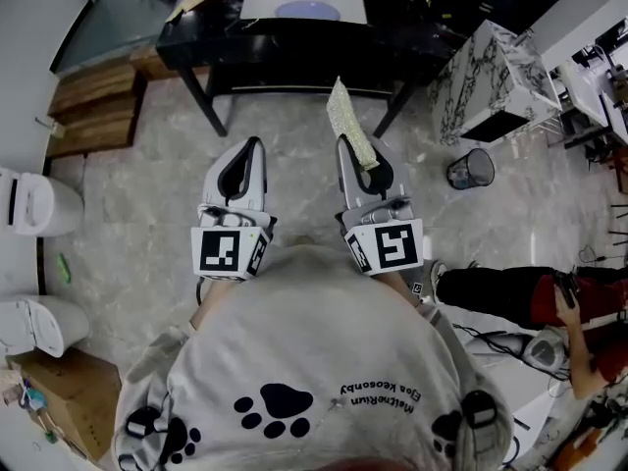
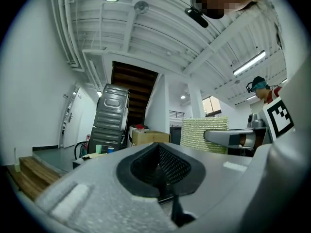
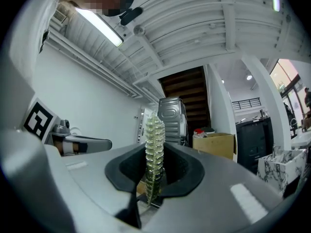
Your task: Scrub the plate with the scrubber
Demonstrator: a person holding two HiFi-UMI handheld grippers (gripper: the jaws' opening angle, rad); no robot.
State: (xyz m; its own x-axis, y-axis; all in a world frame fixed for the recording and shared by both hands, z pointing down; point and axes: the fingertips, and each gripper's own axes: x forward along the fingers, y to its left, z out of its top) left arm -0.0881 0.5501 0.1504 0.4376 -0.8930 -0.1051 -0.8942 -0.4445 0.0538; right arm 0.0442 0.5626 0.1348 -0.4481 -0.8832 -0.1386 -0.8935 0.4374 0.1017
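Fingers of the right gripper (image 1: pixel 357 145) are clenching the scrubber (image 1: pixel 347 118) by its lower end, pad sticking up & fwd, well short of the desk (image 1: pixel 196 43). Left gripper (image 1: pixel 255 145), just as far from the desk, is pressing its fingers together w/ nothing btwn them. Plate (image 1: pixel 307 10) is lying on a white tray (image 1: pixel 257 2) on the desk, toward its far edge. Judging by this, approach is coming first: bringing both in over the desk, turning the pad's flat face down, prob. steadying the plate w/ the left.
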